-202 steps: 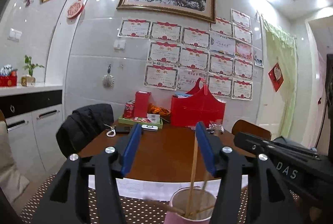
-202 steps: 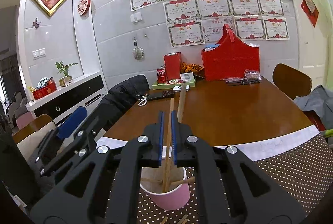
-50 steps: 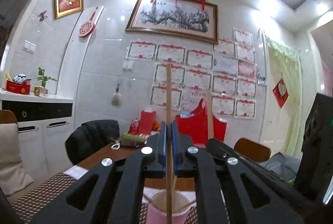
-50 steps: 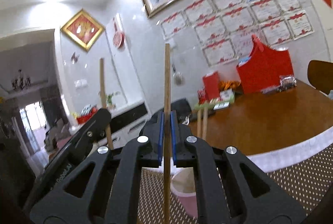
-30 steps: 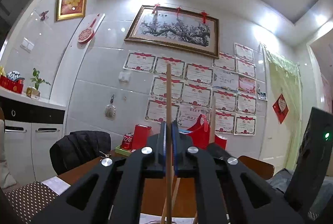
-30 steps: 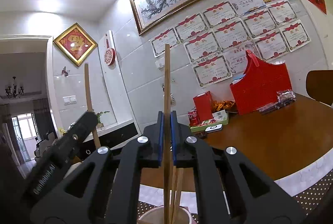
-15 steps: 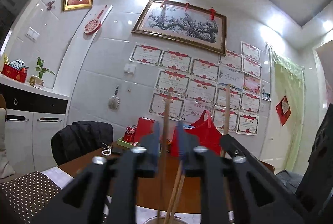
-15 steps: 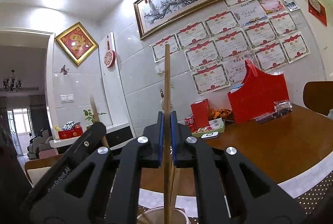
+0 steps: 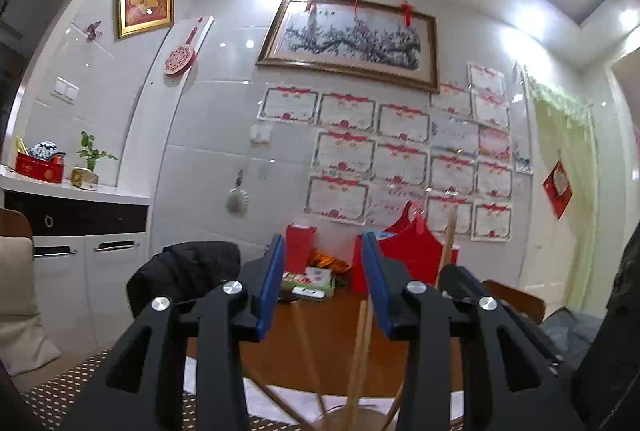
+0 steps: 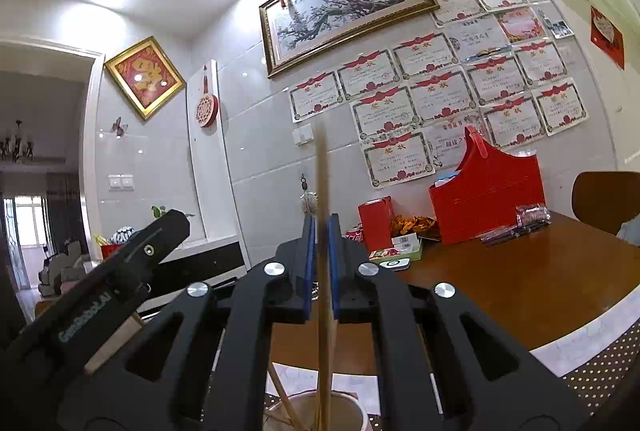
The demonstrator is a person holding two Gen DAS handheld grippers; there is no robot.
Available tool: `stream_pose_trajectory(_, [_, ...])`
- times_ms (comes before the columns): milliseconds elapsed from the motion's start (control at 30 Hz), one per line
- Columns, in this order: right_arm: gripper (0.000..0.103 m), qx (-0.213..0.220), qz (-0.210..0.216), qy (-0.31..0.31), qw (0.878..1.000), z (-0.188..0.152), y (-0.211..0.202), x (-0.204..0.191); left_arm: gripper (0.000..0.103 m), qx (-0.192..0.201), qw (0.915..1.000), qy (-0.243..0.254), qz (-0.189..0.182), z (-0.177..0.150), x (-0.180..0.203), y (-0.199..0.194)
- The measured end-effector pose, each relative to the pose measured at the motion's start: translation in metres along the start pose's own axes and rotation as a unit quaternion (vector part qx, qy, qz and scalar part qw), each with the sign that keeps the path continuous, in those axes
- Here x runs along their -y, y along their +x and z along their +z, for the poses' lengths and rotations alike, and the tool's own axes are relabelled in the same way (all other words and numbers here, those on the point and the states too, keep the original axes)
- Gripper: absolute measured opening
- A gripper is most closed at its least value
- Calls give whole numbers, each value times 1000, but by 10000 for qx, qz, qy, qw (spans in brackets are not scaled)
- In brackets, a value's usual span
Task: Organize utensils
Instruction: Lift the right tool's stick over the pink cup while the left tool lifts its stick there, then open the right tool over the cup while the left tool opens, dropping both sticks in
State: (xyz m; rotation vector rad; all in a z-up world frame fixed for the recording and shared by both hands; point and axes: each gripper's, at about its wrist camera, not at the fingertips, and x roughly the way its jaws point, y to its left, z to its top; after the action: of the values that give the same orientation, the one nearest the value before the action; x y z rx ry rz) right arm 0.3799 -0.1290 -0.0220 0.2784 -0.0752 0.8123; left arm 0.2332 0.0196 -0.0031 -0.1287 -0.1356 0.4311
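While left tongs (image 9: 322, 285) are opening, empty | right tongs (image 10: 321, 263) pinch chopstick (image 10: 321, 191) mid-shaft | light, stiff, slippery; grip centrally over cup (image 10: 352, 405)

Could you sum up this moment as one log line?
left gripper: opening, nothing between | right gripper: shut on chopstick | cup: below

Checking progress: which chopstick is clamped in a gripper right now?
The upright chopstick between the right gripper's shut jaws, above the cup; the other chopsticks lean loose in it.
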Motion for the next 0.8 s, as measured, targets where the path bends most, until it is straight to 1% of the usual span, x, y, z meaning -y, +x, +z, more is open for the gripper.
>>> stream_pose_trajectory(167, [8,-185,-54,-99,9998,0,-3,-8,40,-215,9997,-2,94,5,-10,-2])
stream_pose_trajectory(200, [11,-236,-85,-114,9996,1,-4,-8,40,-240,9996,21,124,7,-10,-3])
stream_pose_trajectory(267, [23,-279,-131,-138,9994,2,-7,-10,47,-270,9995,75,171,10,-12,-7])
stream_pose_trajectory(300, [36,-282,-144,-144,9994,4,-9,-10,52,-286,9994,103,177,11,-12,-10])
stream_pose_trajectory(333, [48,-267,-158,-163,9994,6,-12,-12,52,-297,9993,152,171,12,-12,-13])
stream_pose_trajectory(433, [49,-274,-188,-371,9988,14,-19,-22,52,-343,9990,258,132,17,-14,-24])
stream_pose_trajectory(600, [53,-238,-221,-581,9978,26,-38,-40,53,-349,9984,358,259,26,-21,-46])
stream_pose_trajectory(767, [59,-234,-304,-684,9969,37,-61,-52,59,-481,9979,359,245,34,-28,-68])
stream_pose_trajectory(800, [60,-245,-340,-701,9967,39,-67,-55,62,-534,9976,373,225,34,-29,-73])
